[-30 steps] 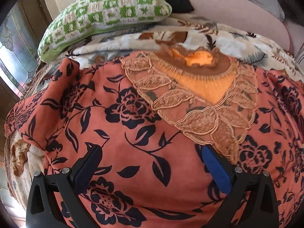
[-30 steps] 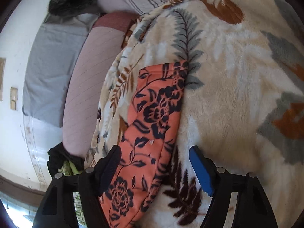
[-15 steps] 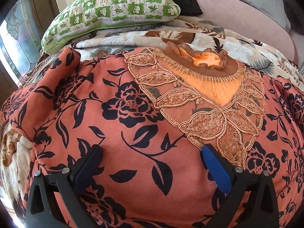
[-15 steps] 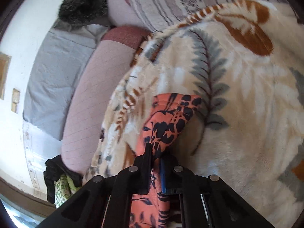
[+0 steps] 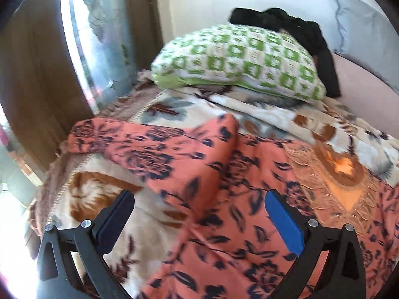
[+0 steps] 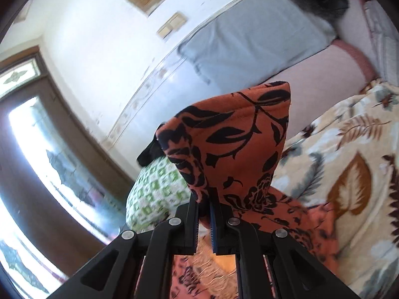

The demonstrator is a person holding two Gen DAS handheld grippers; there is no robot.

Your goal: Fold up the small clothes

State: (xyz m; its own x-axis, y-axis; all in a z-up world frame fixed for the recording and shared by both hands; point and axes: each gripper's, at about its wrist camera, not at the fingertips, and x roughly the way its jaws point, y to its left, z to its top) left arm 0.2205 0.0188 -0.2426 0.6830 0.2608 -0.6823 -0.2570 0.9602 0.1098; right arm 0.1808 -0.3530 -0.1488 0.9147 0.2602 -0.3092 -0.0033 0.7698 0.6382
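An orange top with a dark flower print and a beaded gold neckline [image 5: 341, 174] lies spread on the leaf-patterned blanket [image 5: 174, 109]. In the left wrist view my left gripper [image 5: 199, 221] is open and hovers over the top's left shoulder, where its left sleeve [image 5: 139, 147] stretches out toward the bed's left edge. In the right wrist view my right gripper [image 6: 204, 214] is shut on the top's right sleeve [image 6: 232, 147] and holds it lifted above the bed, the sleeve end standing up over the jaws.
A green and white checked pillow [image 5: 239, 59] lies at the head of the bed with a black garment [image 5: 294, 27] on it. A pink bolster [image 6: 311, 79] and a grey pillow [image 6: 249, 39] lie along the wall. A window and wooden frame [image 5: 37, 74] stand left of the bed.
My right gripper closed on the right sleeve and lifted it up off the blanket. My left gripper stayed open and swung left, from over the chest toward the left sleeve.
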